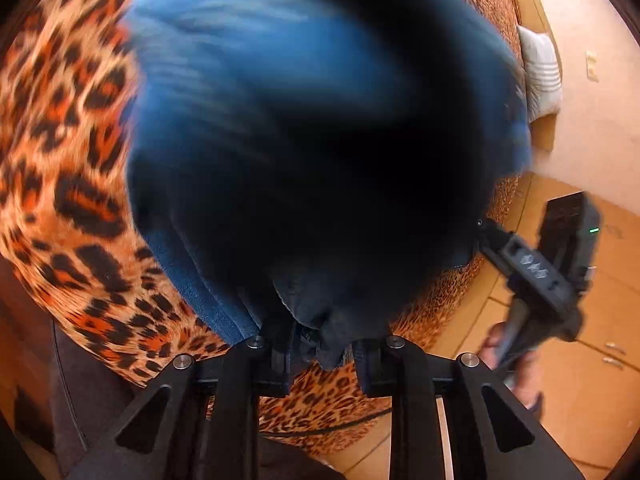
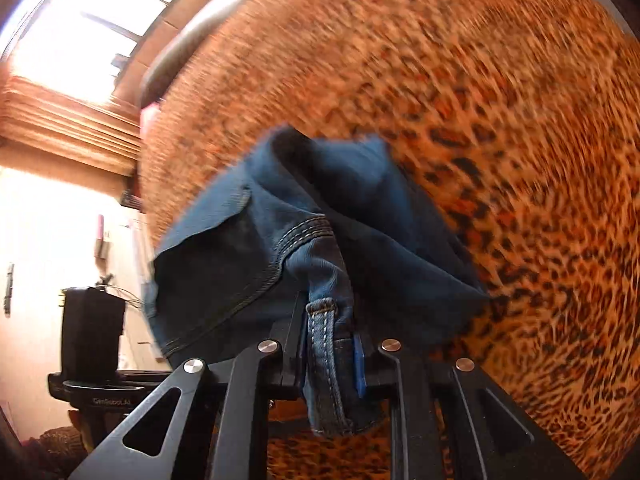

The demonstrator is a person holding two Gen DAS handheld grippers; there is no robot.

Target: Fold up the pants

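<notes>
Lifting the blue jeans (image 1: 248, 92) over the leopard-print spread (image 1: 68, 168) looked like the step in hand; laying them flat for a fold would come next. On the left, the left gripper (image 1: 320, 350) pinched bunched denim; the right gripper (image 2: 330, 354) clamped the waistband by a belt loop (image 2: 320, 320).

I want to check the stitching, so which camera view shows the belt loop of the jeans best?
The right wrist view: the belt loop hangs sharp between the right gripper fingers, clamped. The left wrist view shows only blurred, dark jeans in the left gripper, no loop.
</notes>
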